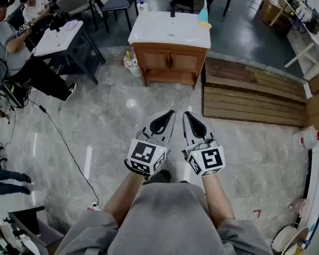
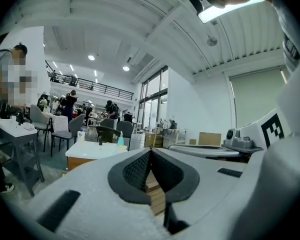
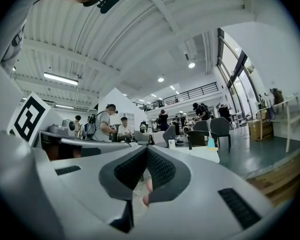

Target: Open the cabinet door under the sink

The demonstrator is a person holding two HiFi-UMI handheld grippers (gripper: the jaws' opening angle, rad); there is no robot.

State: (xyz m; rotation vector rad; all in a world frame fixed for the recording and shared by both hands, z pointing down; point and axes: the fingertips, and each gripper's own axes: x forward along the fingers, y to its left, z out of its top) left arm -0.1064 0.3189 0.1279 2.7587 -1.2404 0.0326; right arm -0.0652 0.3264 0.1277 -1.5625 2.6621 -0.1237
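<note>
Across glossy grey floor (image 1: 95,126), wooden cabinet (image 1: 170,62)

This is a big work hall, like a lab. A sink cabinet (image 1: 170,52) stands all alone on the shiny stone floor (image 1: 95,126). People (image 1: 8,39) sit at a tabletop (image 1: 58,37) with gear. Cables (image 1: 66,147) run over the floor, and wooden boards (image 1: 250,97) lie on it. There is a high white ceiling (image 2: 115,24), a balcony (image 2: 90,87) and tall windows (image 2: 152,101).

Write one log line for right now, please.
stage: not started | left gripper: shut, empty | right gripper: shut, empty | cabinet doors: closed, far ahead
</note>
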